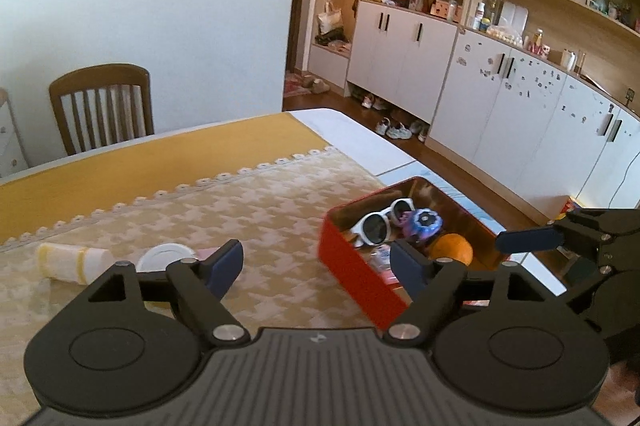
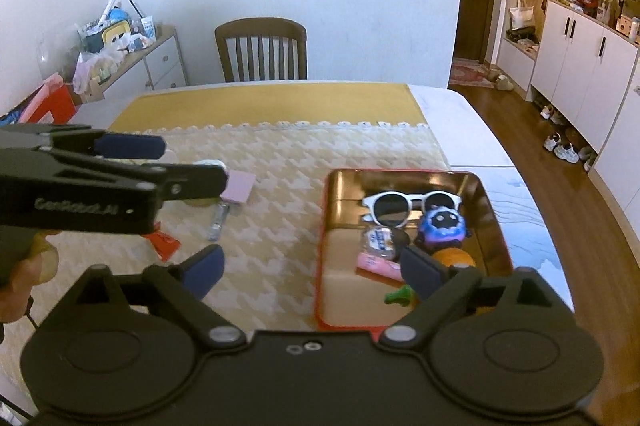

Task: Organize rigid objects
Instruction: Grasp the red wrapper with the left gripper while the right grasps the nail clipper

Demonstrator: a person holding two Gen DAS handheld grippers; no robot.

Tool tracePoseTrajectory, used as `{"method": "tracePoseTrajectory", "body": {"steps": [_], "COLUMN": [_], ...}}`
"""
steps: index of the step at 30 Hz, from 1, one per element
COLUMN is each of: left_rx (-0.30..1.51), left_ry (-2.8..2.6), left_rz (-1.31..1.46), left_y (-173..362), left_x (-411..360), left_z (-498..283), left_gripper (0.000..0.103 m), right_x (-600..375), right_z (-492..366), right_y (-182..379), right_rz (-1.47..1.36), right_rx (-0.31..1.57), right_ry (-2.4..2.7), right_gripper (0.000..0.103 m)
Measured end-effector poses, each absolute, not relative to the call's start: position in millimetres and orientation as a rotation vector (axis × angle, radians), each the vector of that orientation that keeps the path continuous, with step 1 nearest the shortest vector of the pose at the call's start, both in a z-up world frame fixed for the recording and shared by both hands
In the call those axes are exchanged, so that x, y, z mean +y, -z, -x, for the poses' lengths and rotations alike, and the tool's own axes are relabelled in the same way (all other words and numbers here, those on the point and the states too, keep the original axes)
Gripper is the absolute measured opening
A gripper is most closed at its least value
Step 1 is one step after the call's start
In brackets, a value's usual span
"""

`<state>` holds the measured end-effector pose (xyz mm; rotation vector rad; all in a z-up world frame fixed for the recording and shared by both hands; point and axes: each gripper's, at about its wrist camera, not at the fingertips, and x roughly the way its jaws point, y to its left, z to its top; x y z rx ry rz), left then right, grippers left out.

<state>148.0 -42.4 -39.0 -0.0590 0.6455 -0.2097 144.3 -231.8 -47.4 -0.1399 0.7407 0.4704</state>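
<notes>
Judging by the layout, roughly half is sorted: white sunglasses (image 2: 412, 204), a blue toy (image 2: 442, 226) and an orange (image 1: 452, 249) sit in the red tin (image 2: 322, 226) at lower right, while a white bottle (image 1: 72, 262), pink box (image 2: 239, 188) and small tube (image 2: 218, 220) wait left on the tablecloth (image 2: 280, 166), both the left gripper (image 1: 316, 262) and right gripper (image 2: 312, 270) spread and empty.

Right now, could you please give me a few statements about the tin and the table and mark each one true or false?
1. The white sunglasses lie inside the red tin. True.
2. The left hand-held gripper is shut on the orange ball. False: it is open and holds nothing; the ball sits in the tin.
3. A pink card lies on the tablecloth outside the tin. True.
4. The tin has its lid on. False: it is open, contents showing.
5. The right hand-held gripper is open. True.
</notes>
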Motion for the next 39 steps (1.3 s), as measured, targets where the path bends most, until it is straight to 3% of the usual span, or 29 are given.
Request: {"method": "tracePoseTrajectory", "body": {"steps": [5,24,30,39], "left_rx": [0.637,0.757,0.794,0.92], "left_ry": [0.188,0.105,0.109,-0.004], "left_rz": [0.076,0.062,0.055,0.232], "left_y": [42,115,140,158], "left_x": [-15,61,63,80], "left_z": [-137,-127,-139,-163], "left_gripper": [0.083,0.083,0.083,0.083], "right_x": [-211,-120,-104,-84], "right_z": [-141,-185,-200,-218], "right_y": [46,92,113,134], "right_rz": [0.14,0.218,0.231,0.265], "right_rx": [0.715,0.804,0.858,0.907], "right_ry": [-0.486,-0.524,-0.519,-0.508], "right_gripper": [0.102,0.102,0.098,0.084]}}
